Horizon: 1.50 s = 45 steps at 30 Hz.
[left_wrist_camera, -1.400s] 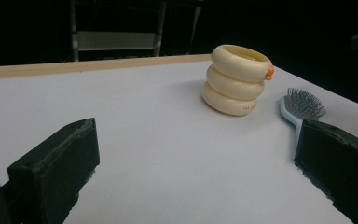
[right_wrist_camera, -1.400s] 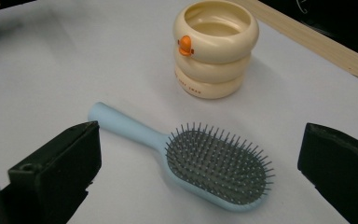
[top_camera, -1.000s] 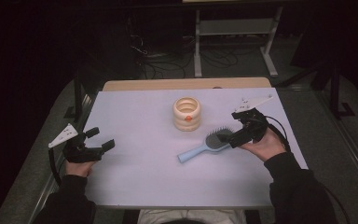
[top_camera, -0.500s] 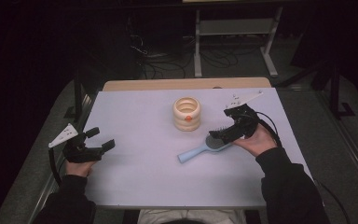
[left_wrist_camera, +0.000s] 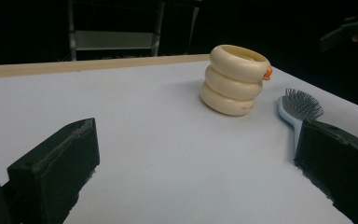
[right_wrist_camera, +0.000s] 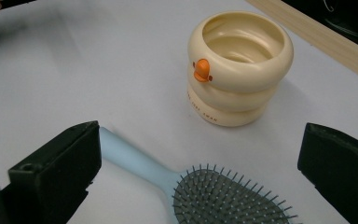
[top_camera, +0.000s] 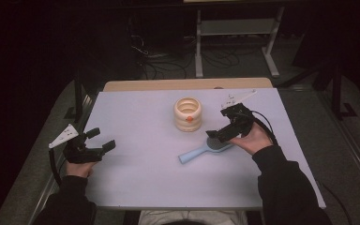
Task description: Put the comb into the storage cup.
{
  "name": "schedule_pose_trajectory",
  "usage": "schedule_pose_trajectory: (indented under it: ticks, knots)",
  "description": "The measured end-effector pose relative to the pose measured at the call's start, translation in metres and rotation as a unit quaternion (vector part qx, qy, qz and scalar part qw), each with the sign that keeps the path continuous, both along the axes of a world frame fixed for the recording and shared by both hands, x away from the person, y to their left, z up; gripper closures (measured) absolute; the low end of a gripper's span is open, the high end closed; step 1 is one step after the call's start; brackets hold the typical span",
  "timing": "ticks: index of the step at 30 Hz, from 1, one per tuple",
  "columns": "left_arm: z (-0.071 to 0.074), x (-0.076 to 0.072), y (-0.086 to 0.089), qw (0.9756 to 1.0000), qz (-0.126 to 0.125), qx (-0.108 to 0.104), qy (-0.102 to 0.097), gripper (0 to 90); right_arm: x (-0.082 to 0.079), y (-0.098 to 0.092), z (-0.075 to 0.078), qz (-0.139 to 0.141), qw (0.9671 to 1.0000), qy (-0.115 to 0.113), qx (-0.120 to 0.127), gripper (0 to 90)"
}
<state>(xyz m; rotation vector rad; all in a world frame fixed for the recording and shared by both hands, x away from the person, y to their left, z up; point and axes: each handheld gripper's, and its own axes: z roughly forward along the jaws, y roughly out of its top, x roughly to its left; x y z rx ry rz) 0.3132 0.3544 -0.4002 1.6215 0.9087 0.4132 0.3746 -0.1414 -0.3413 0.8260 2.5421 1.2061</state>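
- Hairbrush (top_camera: 205,150) seen from the high view: light blue, lying flat on the pale tabletop (top_camera: 140,178), bristles up, handle pointing toward the person's left. The right gripper (top_camera: 218,135) hangs right over the brush head with its fingers spread apart, holding nothing. A cream ringed cup (top_camera: 187,114) stands just beyond the brush. The left gripper (top_camera: 101,140) sits well apart near the tabletop's left edge, fingers also spread and empty.
- Left gripper view: two black fingers (left_wrist_camera: 56,168) stand wide apart over bare tabletop (left_wrist_camera: 168,163). The ringed cup (left_wrist_camera: 235,80) stands upright ahead, and the hairbrush (left_wrist_camera: 298,109) lies beside it, partly behind the far finger.
- Right gripper view: the fingers (right_wrist_camera: 58,170) are wide apart on either side of the hairbrush (right_wrist_camera: 205,191), without touching it that I can tell. The ringed cup (right_wrist_camera: 237,65), with an orange beak on its top ring, stands close behind.
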Motion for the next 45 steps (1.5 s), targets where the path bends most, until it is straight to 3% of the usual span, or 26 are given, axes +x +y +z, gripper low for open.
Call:
schedule_pose_trajectory:
  ticks: [15,27,32,39,45]
  knots:
    - [0.0,0.001,0.0,1.0,-0.003,0.002,0.0,0.0,0.015,0.019,-0.015,0.012,0.9997,0.016,-0.015,0.0]
    - [0.0,0.001,0.0,1.0,-0.004,0.001,-0.001,0.0,0.02,0.031,-0.024,0.027,0.9991,0.024,-0.02,6.4]
    - [0.0,0.001,0.0,1.0,-0.004,0.001,-0.003,0.0,0.02,0.035,-0.025,0.041,0.9983,0.039,-0.011,15.7]
    - [0.0,0.0,0.0,1.0,-0.004,-0.002,-0.004,0.0,0.019,0.044,-0.029,0.068,0.9964,0.049,-0.017,40.0]
    - [0.0,0.001,0.0,1.0,-0.004,-0.001,-0.003,0.0,0.019,0.05,-0.033,0.071,0.9959,0.051,-0.021,48.4]
